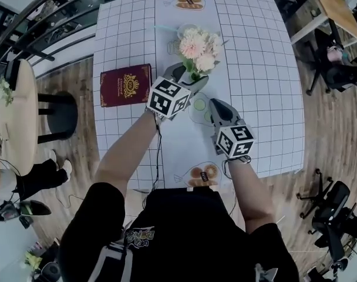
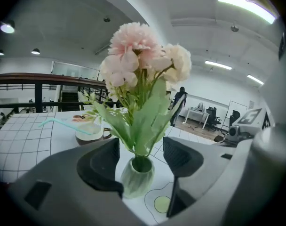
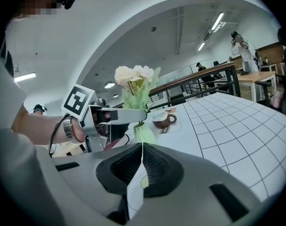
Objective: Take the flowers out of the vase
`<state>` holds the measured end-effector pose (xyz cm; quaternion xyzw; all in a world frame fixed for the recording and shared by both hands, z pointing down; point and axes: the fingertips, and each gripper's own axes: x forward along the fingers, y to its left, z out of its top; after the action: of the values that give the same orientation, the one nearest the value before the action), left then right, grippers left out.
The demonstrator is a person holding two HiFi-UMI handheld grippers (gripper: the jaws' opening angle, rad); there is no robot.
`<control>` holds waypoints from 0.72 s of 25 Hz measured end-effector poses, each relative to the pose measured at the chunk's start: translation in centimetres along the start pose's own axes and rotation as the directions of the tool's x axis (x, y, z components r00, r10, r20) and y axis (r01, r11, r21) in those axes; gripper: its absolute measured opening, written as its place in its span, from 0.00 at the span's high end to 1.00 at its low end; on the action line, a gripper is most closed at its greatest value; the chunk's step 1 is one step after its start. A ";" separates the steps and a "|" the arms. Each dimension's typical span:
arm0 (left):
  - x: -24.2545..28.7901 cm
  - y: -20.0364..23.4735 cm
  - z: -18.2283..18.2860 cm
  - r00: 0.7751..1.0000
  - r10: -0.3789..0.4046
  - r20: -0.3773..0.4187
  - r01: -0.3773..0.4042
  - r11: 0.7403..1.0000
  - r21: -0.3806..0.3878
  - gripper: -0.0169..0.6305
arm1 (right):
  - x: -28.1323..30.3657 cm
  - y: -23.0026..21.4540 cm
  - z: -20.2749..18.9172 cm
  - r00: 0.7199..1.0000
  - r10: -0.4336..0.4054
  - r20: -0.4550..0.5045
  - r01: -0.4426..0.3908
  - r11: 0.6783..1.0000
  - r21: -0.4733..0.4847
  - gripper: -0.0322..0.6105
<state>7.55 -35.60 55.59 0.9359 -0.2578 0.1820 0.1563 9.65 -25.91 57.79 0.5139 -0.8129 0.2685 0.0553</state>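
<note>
Flowers (image 1: pixel 199 46) are seated in the vase (image 2: pixel 138 175), upper centre of the head view. The left gripper (image 2: pixel 142 150) is held spread wide astride the stems (image 2: pixel 141 142); these should be pinched low, with the vase steadied by the closed, empty right gripper (image 3: pixel 142 164).

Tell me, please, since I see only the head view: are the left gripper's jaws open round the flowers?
Observer: Yes. In the left gripper view the left gripper has its jaws apart, one on each side of the flowers, level with the stems just above the vase. Both pads are clear of the stems.
Operator: Thank you. Is the right gripper holding anything?
Observer: No. Its own view shows the right gripper with its jaws together and nothing between them.
</note>
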 end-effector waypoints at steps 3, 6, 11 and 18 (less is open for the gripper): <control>0.3 0.0 0.0 1.000 -0.026 0.004 0.026 1.000 0.001 0.54 | 1.2 -0.4 -0.2 1.000 0.003 -0.001 -0.003 1.000 -0.004 0.91; 0.3 0.1 0.0 0.999 -0.035 0.014 0.035 0.999 0.006 0.54 | 2.2 -1.0 -0.3 1.000 -0.005 -0.004 0.005 1.000 -0.007 0.91; -0.1 0.5 0.5 0.999 -0.023 0.042 0.023 1.000 0.011 0.67 | 3.8 -1.3 -0.7 1.000 -0.017 -0.019 0.016 0.999 -0.028 0.80; -0.5 0.9 0.9 0.997 -0.010 0.072 0.009 1.000 0.013 0.81 | 6.6 -1.1 -0.6 0.999 -0.002 -0.039 -0.002 0.995 -0.104 0.63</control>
<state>6.90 -36.45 54.70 0.9441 -0.2576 0.1493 0.1418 7.46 -31.30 61.15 0.5051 -0.8244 0.2359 0.0976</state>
